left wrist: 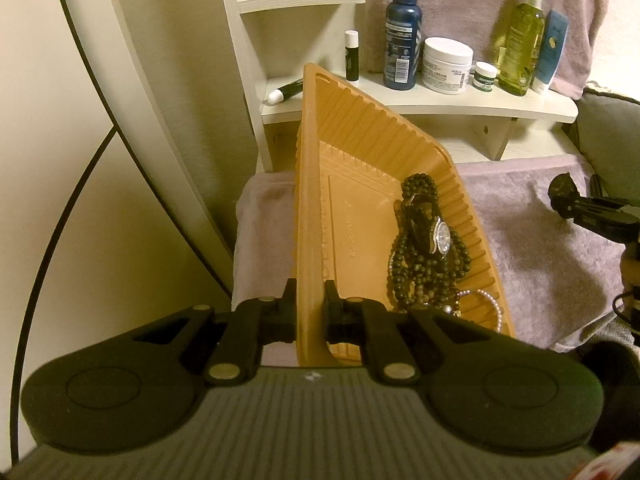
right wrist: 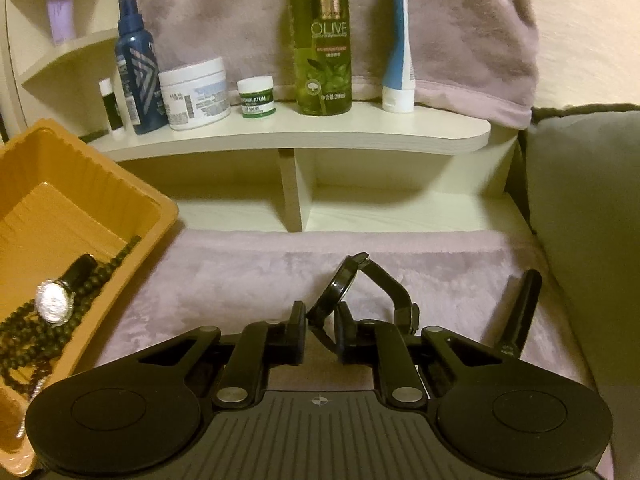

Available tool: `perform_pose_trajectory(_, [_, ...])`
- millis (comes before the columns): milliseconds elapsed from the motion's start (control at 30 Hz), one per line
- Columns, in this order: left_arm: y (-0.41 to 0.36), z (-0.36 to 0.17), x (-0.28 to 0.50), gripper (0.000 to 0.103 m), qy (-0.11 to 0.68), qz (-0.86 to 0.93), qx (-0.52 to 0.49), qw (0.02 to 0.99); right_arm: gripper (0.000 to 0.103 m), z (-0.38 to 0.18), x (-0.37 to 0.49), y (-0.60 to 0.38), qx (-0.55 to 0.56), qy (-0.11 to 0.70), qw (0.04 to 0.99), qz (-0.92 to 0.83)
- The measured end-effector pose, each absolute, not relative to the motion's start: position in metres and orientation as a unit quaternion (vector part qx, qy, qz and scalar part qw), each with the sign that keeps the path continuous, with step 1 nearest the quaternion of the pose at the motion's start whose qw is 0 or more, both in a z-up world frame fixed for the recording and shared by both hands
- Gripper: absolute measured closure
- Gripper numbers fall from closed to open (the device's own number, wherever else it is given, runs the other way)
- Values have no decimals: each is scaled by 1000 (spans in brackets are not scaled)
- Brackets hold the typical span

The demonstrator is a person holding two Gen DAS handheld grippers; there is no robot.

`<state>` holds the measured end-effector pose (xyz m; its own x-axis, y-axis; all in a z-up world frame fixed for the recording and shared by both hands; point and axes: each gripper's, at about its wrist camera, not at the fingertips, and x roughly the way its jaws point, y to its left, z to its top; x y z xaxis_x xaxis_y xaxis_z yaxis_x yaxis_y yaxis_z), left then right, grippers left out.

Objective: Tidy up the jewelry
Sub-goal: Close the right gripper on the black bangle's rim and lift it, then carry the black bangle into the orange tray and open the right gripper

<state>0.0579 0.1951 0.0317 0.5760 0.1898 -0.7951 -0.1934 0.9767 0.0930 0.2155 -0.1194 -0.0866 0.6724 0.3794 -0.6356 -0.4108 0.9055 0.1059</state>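
My left gripper (left wrist: 310, 300) is shut on the near wall of an orange ribbed plastic tray (left wrist: 356, 152) and holds it tilted. Inside lie dark bead necklaces (left wrist: 418, 268), a silver-faced watch (left wrist: 442, 238) and a pearl bracelet (left wrist: 490, 304), heaped at the right side. The tray (right wrist: 120, 196) with the watch (right wrist: 54, 302) and beads (right wrist: 32, 336) also shows at the left of the right wrist view. My right gripper (right wrist: 320, 316) is shut on a black watch (right wrist: 340, 286), its strap arching to the right, above the mauve fleece cloth (right wrist: 240, 280).
A cream shelf (right wrist: 300, 132) behind holds a blue spray bottle (right wrist: 136, 64), a white cream jar (right wrist: 196, 94), a small green-labelled jar (right wrist: 256, 96), an olive oil bottle (right wrist: 322, 40), a blue tube (right wrist: 400, 48) and lip balm sticks (left wrist: 352, 56). A grey cushion (right wrist: 580, 200) lies right.
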Motion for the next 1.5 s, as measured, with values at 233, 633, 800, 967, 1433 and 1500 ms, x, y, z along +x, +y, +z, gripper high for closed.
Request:
perform_pose_trajectory(233, [195, 32, 58, 93, 448, 108, -2, 888, 89, -76, 199, -124, -15, 340, 912, 231])
perform_pose_trajectory(633, [194, 34, 57, 93, 447, 107, -3, 888, 89, -36, 168, -80, -26, 312, 892, 325])
perform_pose_trajectory(800, [195, 33, 57, 93, 446, 106, -3, 888, 89, -19, 159, -48, -32, 295, 880, 372])
perform_pose_trajectory(967, [195, 33, 58, 93, 446, 107, -5, 889, 89, -6, 154, -18, -43, 284, 864, 414])
perform_pose_trajectory(1433, [196, 32, 57, 93, 444, 105, -6, 890, 89, -18, 146, 49, -83, 299, 819, 483])
perform_pose_trajectory(1500, [196, 33, 57, 93, 444, 105, -6, 890, 89, -22, 148, 54, -88, 303, 816, 484])
